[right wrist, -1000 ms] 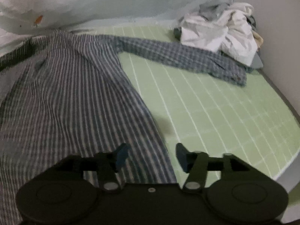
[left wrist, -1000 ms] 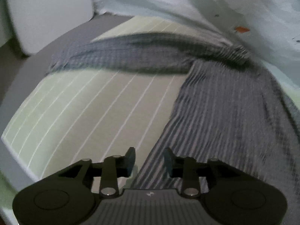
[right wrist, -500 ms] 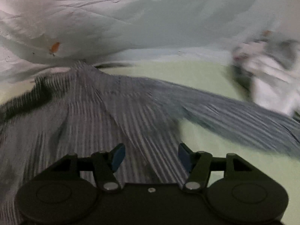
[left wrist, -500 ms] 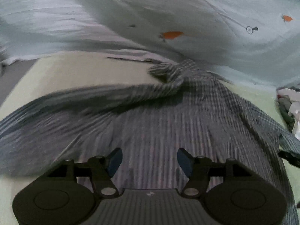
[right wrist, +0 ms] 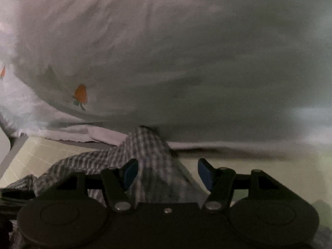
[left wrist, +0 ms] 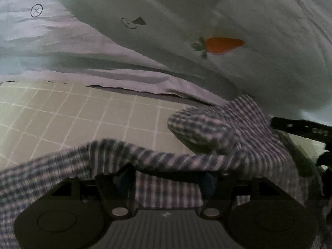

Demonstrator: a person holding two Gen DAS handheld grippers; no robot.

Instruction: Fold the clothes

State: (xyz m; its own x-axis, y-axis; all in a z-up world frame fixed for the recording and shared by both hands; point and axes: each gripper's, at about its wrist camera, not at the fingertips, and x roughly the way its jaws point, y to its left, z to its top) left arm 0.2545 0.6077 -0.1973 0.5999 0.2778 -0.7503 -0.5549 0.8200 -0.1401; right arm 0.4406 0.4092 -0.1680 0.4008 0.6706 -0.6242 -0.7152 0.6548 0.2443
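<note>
The left gripper (left wrist: 165, 181) is opening, its jaws wide with a fold of the shirt (left wrist: 217, 137) draped over the fingertips and not pinched. The right gripper (right wrist: 168, 175) stands open too, shirt cloth between its pads, unpressed. The shirt lies on the green sheet (left wrist: 62, 112), its collar against the quilt (left wrist: 186, 10).
</note>
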